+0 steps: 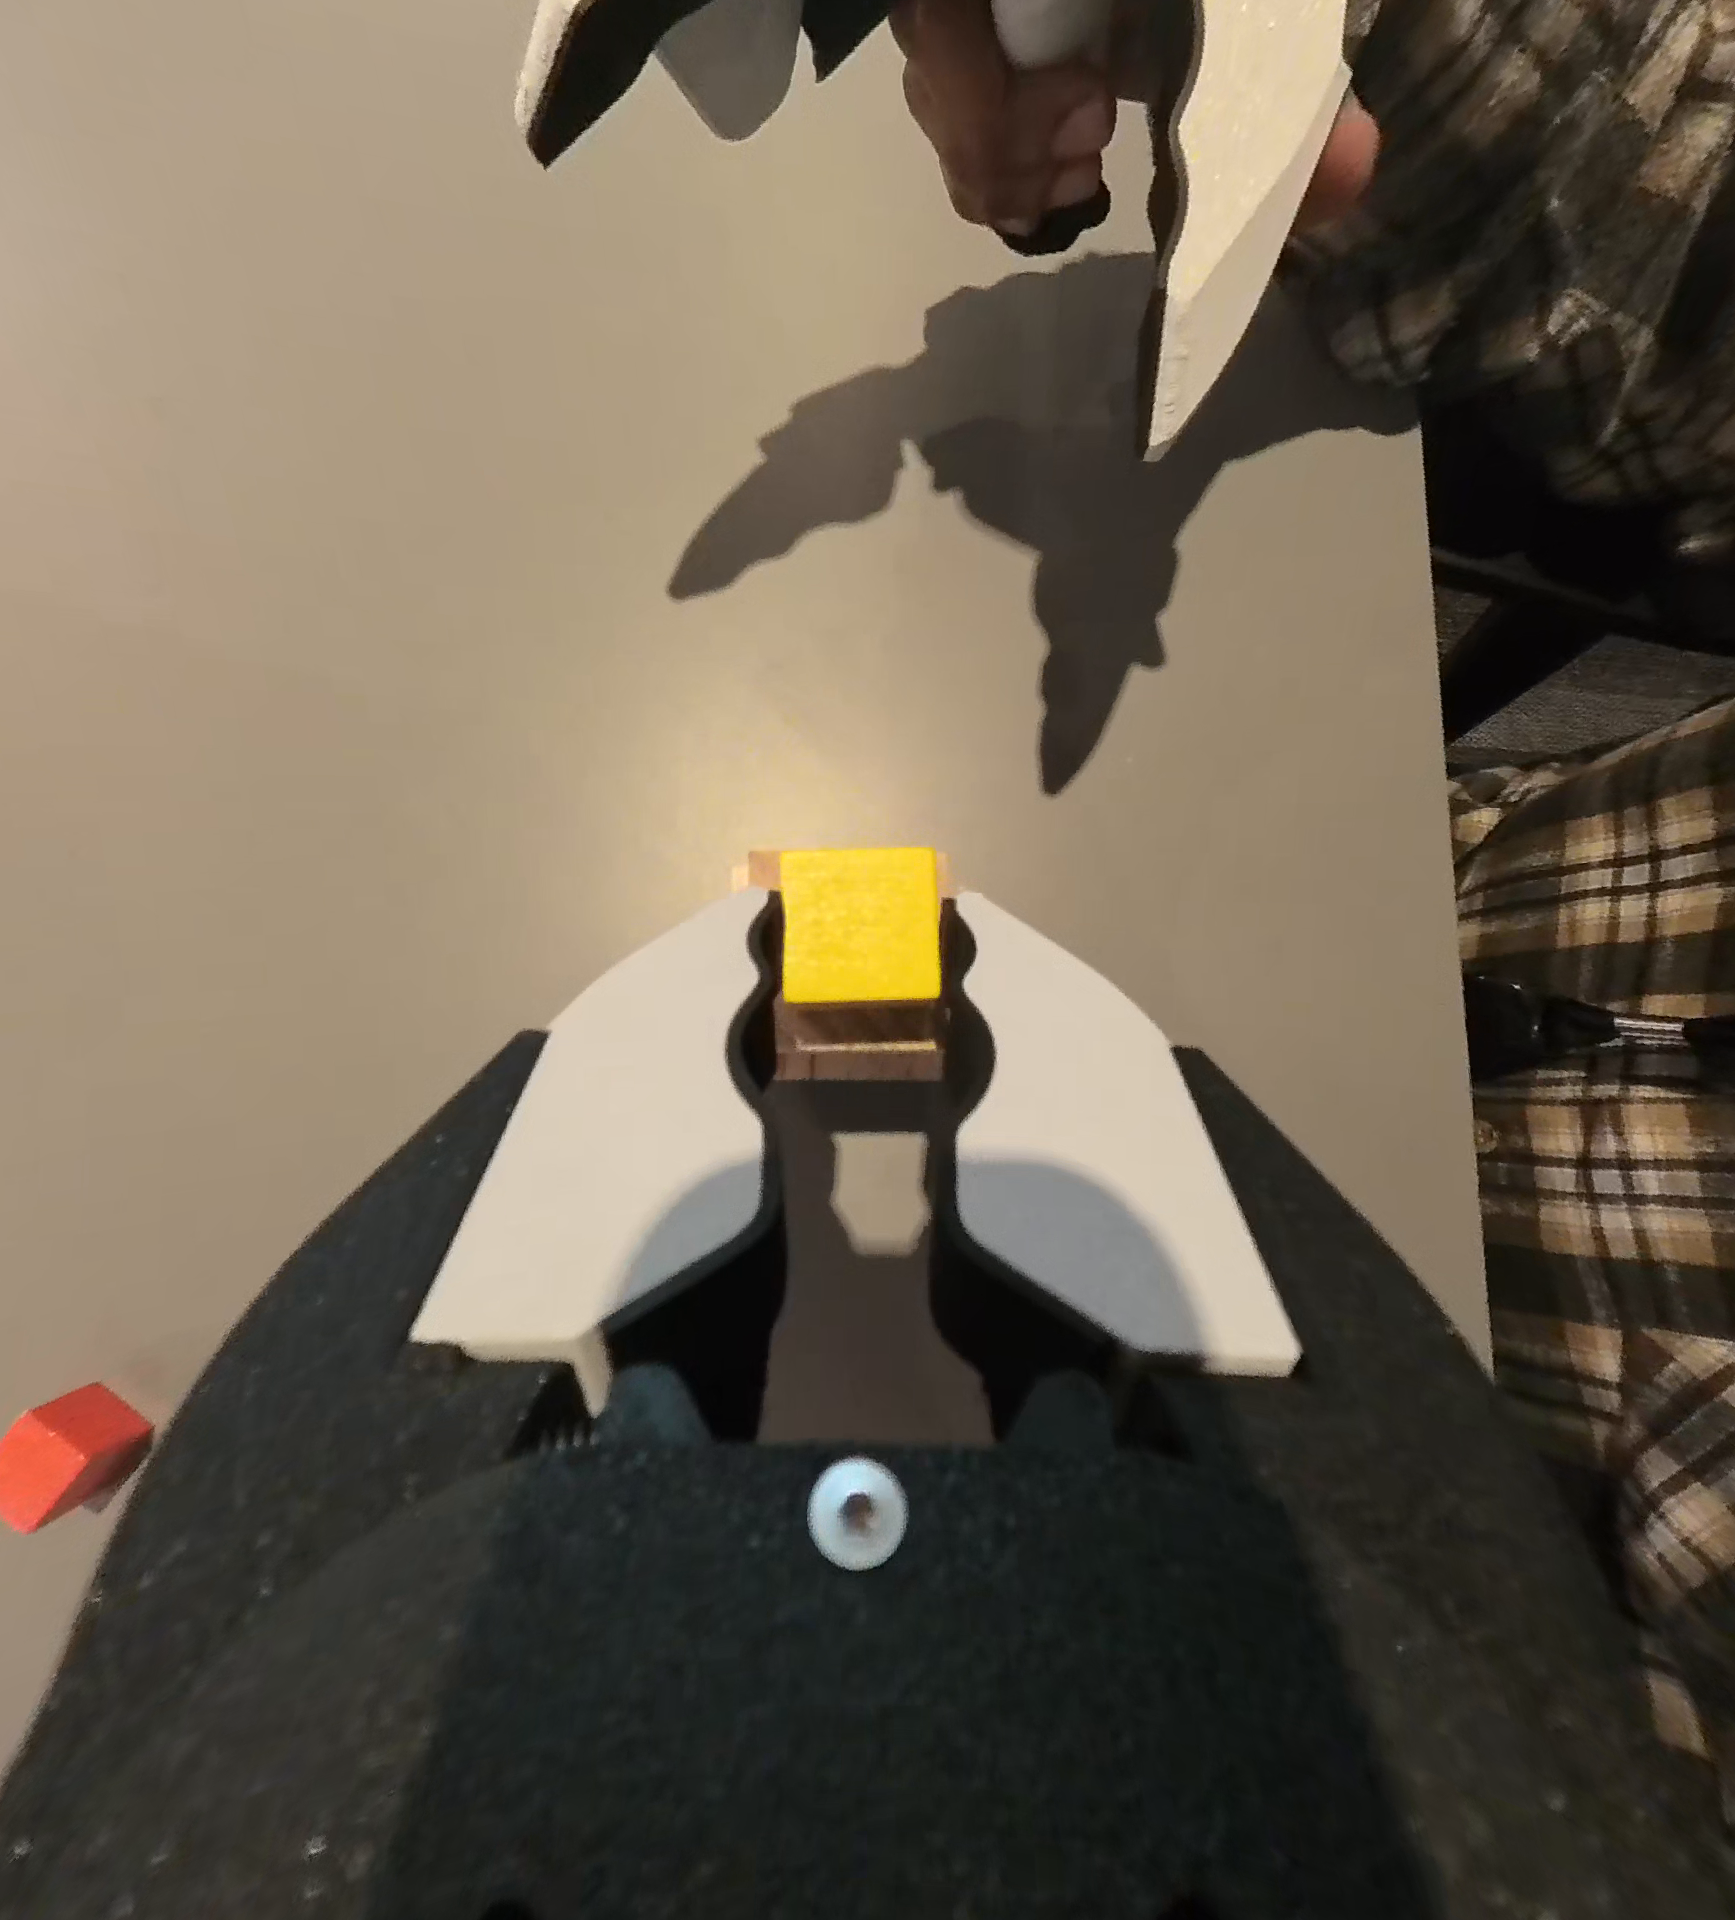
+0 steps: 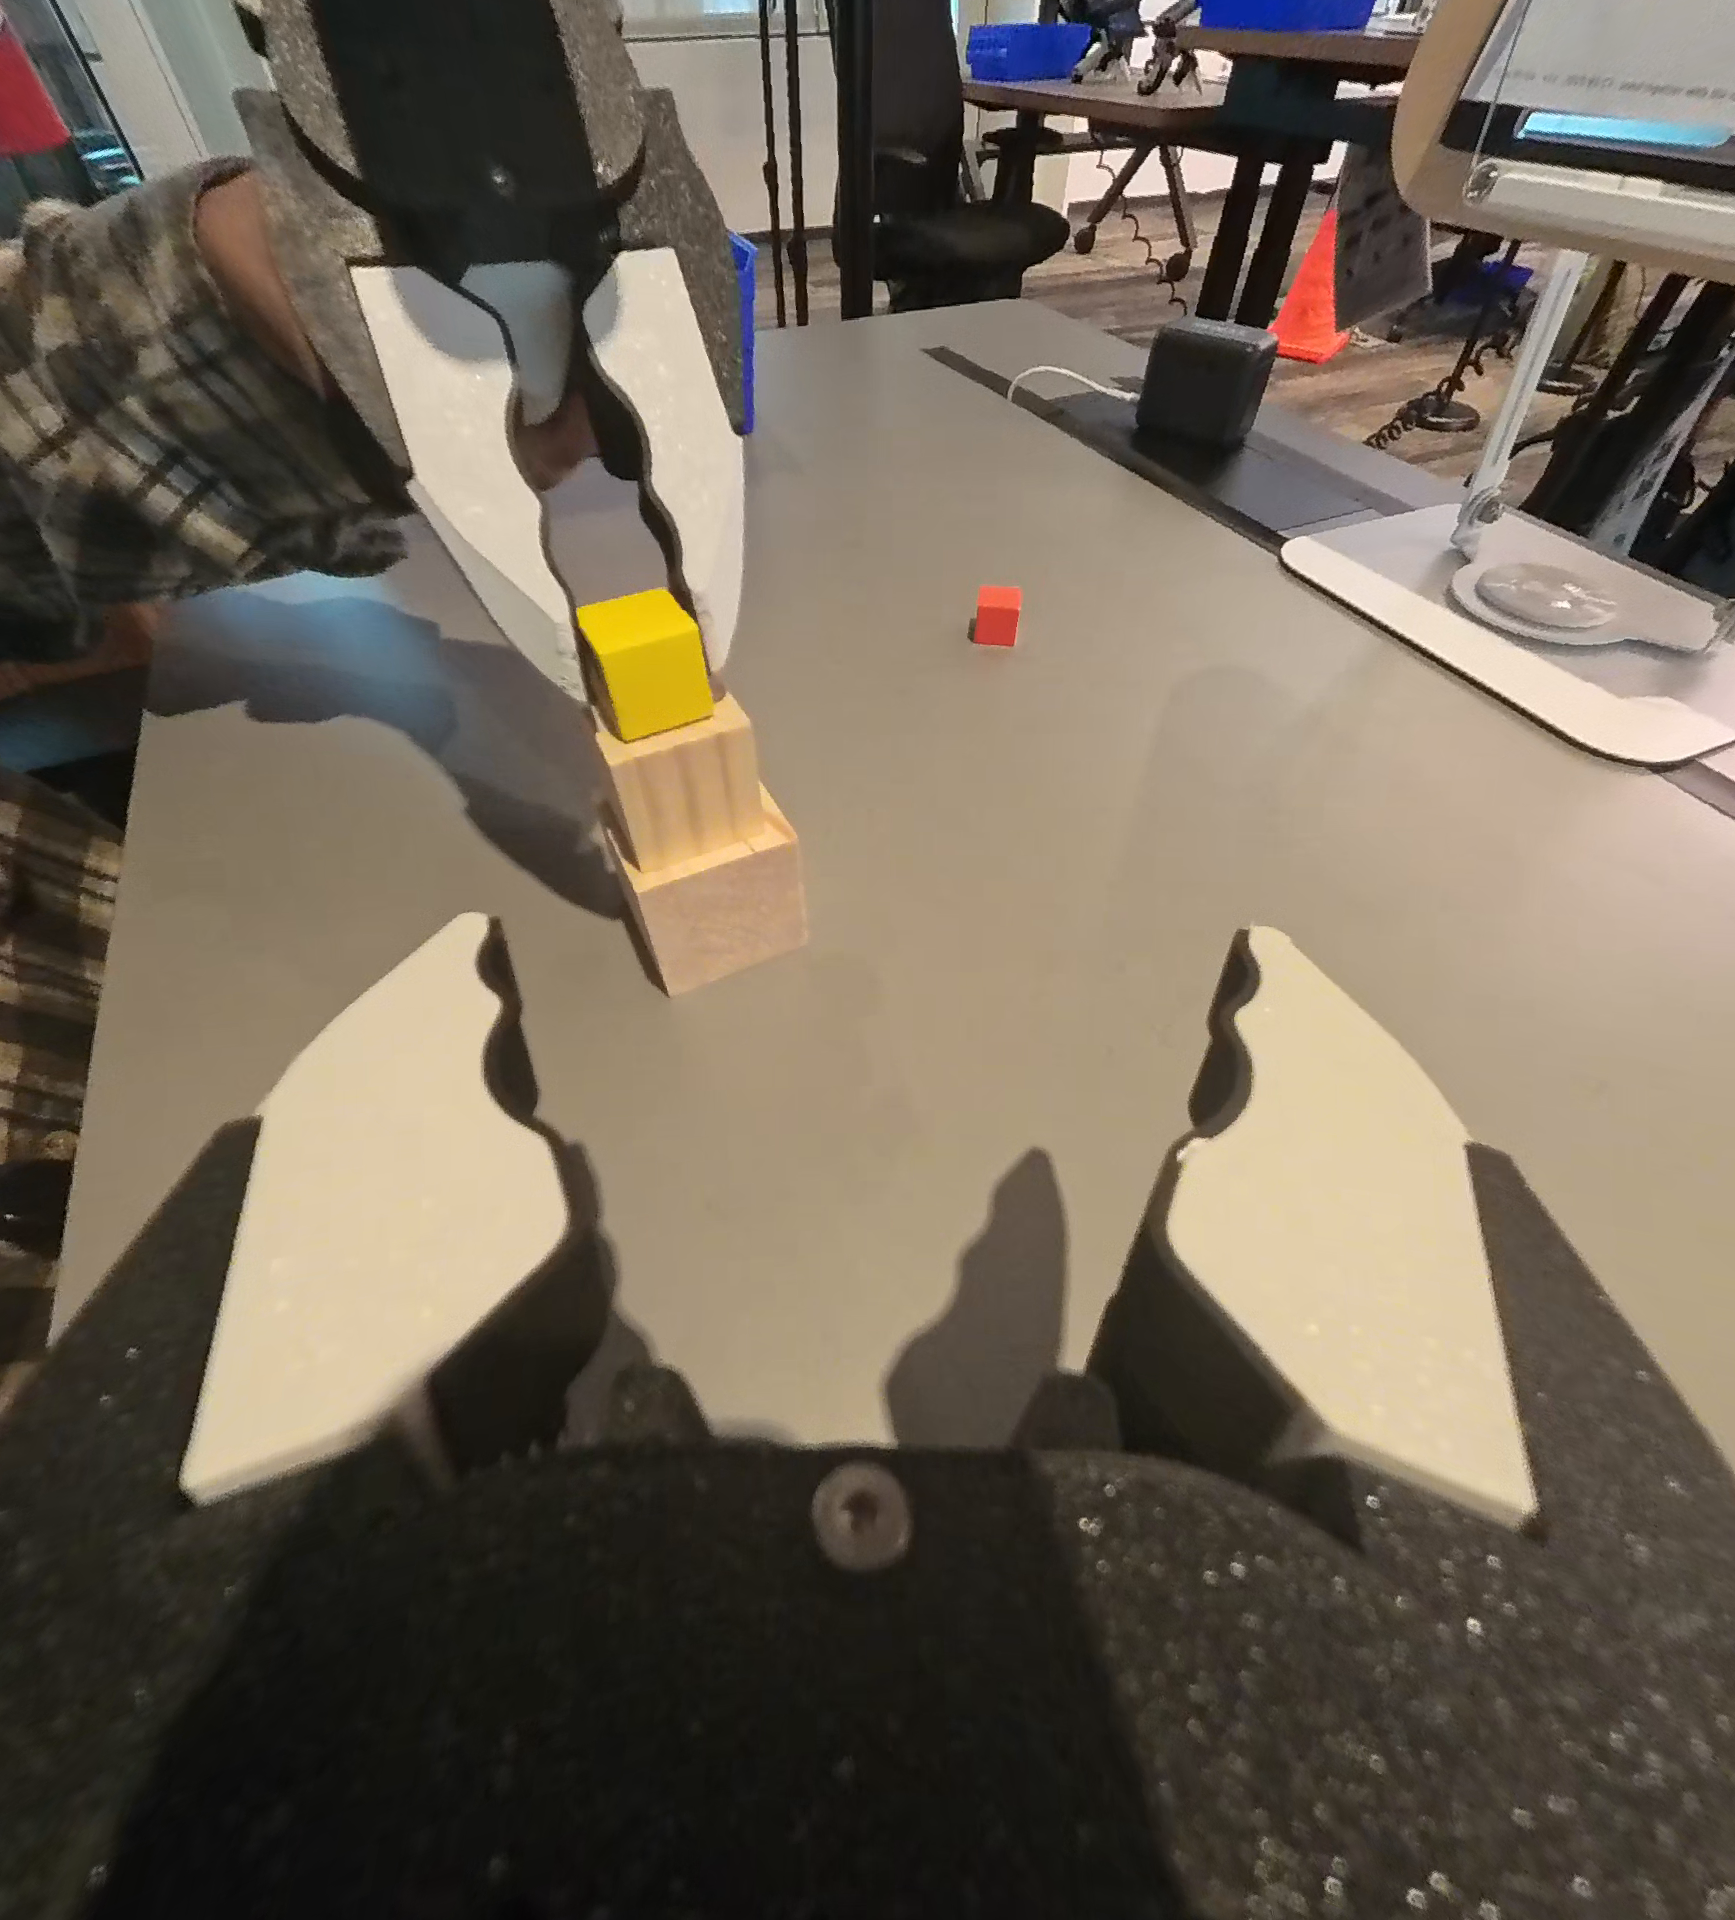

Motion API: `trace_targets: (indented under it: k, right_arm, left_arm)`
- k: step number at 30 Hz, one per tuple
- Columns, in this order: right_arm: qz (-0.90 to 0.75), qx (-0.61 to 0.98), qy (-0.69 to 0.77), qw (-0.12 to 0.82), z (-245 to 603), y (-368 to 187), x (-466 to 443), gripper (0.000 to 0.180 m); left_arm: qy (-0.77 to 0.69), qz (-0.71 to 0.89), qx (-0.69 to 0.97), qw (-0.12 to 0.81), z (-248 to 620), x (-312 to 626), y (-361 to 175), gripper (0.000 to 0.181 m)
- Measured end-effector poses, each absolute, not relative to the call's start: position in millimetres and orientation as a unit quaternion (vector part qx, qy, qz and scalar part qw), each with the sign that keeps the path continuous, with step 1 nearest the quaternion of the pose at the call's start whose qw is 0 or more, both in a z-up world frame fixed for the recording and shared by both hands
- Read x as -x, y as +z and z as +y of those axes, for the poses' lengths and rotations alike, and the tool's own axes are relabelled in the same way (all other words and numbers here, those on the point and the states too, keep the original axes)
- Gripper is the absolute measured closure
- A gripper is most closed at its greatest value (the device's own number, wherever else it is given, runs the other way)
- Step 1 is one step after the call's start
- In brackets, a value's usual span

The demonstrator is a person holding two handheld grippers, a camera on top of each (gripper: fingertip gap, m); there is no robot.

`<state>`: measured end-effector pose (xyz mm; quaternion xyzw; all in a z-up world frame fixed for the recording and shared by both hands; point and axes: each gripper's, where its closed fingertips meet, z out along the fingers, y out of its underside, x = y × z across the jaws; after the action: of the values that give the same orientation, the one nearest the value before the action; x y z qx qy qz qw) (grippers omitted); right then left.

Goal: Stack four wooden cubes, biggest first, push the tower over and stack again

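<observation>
A yellow cube (image 2: 645,665) sits on top of a plain wooden cube (image 2: 691,790), which stands on a bigger wooden cube (image 2: 728,914) on the grey table (image 2: 1050,831). My left gripper (image 2: 650,681) comes down from above and is shut on the yellow cube (image 1: 863,925), its own view (image 1: 861,904) showing slivers of the wooden cubes (image 1: 858,1044) below. A small red cube (image 2: 998,613) lies alone beyond the stack, also at the lower left of the left wrist view (image 1: 52,1465). My right gripper (image 2: 865,925) is open and empty, in front of the stack and above the table.
A black box-shaped device (image 2: 1206,379) with a white cable sits at the far side. A white stand base (image 2: 1528,623) lies at the right. The table's left edge (image 2: 104,935) borders a person in a plaid shirt (image 2: 63,436).
</observation>
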<state>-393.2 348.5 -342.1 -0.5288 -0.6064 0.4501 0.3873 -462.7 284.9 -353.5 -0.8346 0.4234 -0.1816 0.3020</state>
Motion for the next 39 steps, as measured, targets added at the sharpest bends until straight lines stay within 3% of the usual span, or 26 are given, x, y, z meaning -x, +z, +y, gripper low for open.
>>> trace_targets:
  k: [6,12,15,18,22,28,39]
  right_arm:
    - [-0.606,0.531,0.449,0.387,349,-344,394,0.055]
    - [-0.598,0.532,0.451,0.396,352,-340,392,0.049]
    - [-0.597,0.531,0.452,0.397,352,-339,391,0.048]
    - [-0.598,0.53,0.452,0.396,352,-340,392,0.049]
    - [-0.599,0.528,0.455,0.396,351,-338,393,0.049]
    - [-0.6,0.527,0.453,0.396,350,-338,395,0.051]
    - [-0.595,0.537,0.454,0.389,352,-345,399,0.055]
  left_arm:
    - [-0.186,0.427,0.829,0.309,285,462,-354,0.152]
    - [-0.159,0.401,0.828,0.359,296,475,-336,0.091]
    - [-0.158,0.354,0.811,0.438,301,502,-295,0.079]
    - [-0.112,0.272,0.808,0.51,311,561,-260,0.079]
    - [-0.072,0.17,0.828,0.53,314,639,-255,0.078]
    - [-0.096,0.046,0.858,0.502,331,692,-314,0.086]
    - [-0.017,-0.074,0.906,0.417,363,695,-403,0.086]
